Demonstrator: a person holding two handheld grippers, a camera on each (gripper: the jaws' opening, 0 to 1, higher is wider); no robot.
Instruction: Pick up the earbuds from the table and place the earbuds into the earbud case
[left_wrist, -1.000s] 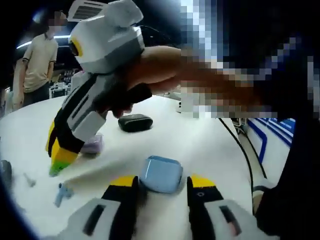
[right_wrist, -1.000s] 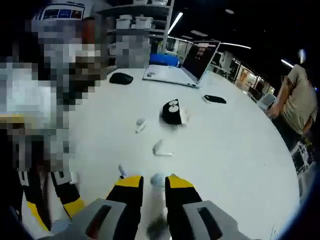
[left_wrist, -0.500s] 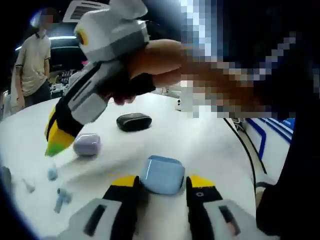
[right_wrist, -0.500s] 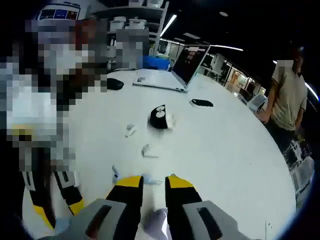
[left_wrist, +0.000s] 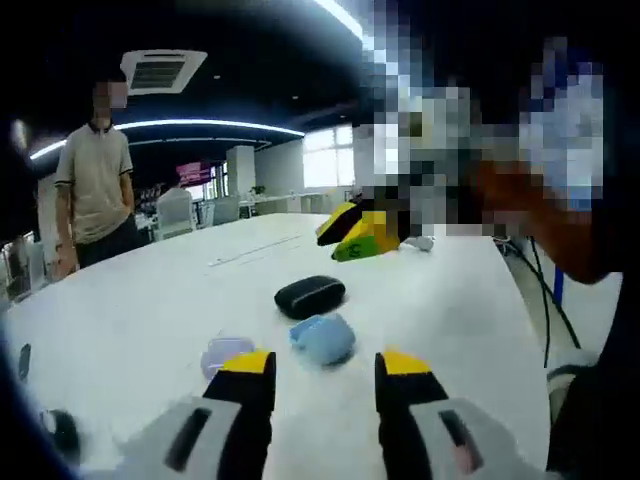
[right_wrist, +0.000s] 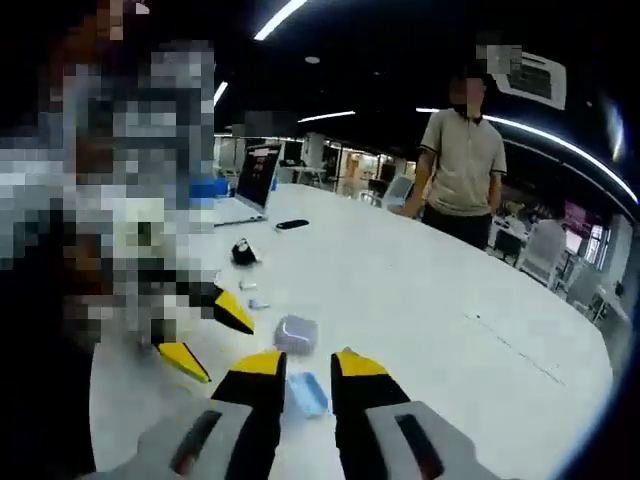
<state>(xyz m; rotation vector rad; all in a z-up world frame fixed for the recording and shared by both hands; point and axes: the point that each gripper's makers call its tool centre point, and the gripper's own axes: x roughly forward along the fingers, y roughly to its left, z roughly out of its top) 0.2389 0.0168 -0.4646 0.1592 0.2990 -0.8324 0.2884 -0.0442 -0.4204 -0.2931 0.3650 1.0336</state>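
Observation:
In the left gripper view a blue earbud case (left_wrist: 323, 338) lies on the white table (left_wrist: 150, 300) just ahead of my left gripper (left_wrist: 325, 364), which is open with nothing between its jaws. A lilac case (left_wrist: 227, 352) sits left of it and a black case (left_wrist: 310, 296) behind it. My right gripper (left_wrist: 360, 232) hangs above the table farther back, its tips together. In the right gripper view my right gripper (right_wrist: 308, 364) has its jaws nearly closed, and the blue case (right_wrist: 306, 392) shows through the gap. The lilac case (right_wrist: 295, 333) lies beyond. Small earbuds (right_wrist: 258, 303) lie farther off.
An open black case (right_wrist: 242, 252), a flat black object (right_wrist: 292, 224) and an open laptop (right_wrist: 250, 180) lie toward the table's far side. A person in a beige shirt (right_wrist: 460, 170) stands by the edge. A chair (left_wrist: 175, 210) stands behind the table.
Both grippers have lifted and tilted up, away from the table. The right gripper left the earbuds near the lilac case and now hangs high behind the black case.

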